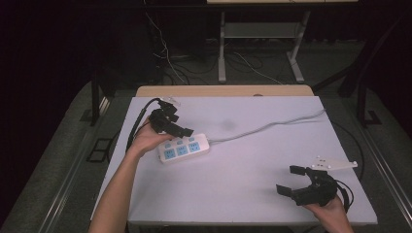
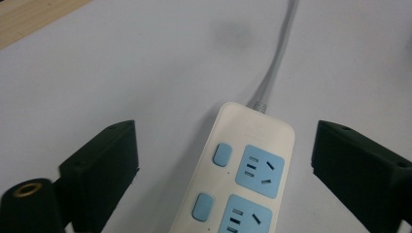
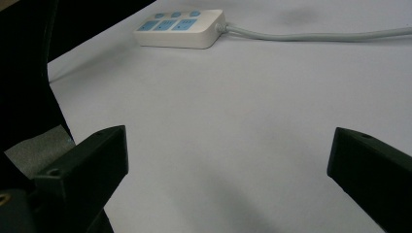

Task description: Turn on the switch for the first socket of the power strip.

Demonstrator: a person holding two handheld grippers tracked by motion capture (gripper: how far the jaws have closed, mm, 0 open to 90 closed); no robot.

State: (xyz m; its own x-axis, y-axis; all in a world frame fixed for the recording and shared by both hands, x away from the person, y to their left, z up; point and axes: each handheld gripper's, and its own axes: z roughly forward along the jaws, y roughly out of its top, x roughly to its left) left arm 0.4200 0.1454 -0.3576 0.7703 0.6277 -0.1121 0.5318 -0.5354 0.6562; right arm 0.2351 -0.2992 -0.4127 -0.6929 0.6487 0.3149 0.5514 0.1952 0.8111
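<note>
My left tool hangs over the near-left part of the white desk, right at the power strip, and in the left gripper view its two black jaws stand wide on either side of the strip's cable end, with bare desk showing between each jaw and the cream casing, so nothing is pinched. The strip lies flat on the desk, left of centre, its blue sockets and small blue switches facing up; three socket faces show along it in the high view. Its grey cable leaves the end that points to my right and runs across the desk toward the far right edge. From the left gripper view the strip runs up between the jaws, with the cable leading away at the top. A faint grey smudge marks the desk surface just beyond the strip. My right tool sits in my right hand near the front right corner of the desk, well apart from the strip, its jaws spread wide with only bare desk between them. In the right gripper view the strip lies far off at the top, its cable trailing away to the right
</note>
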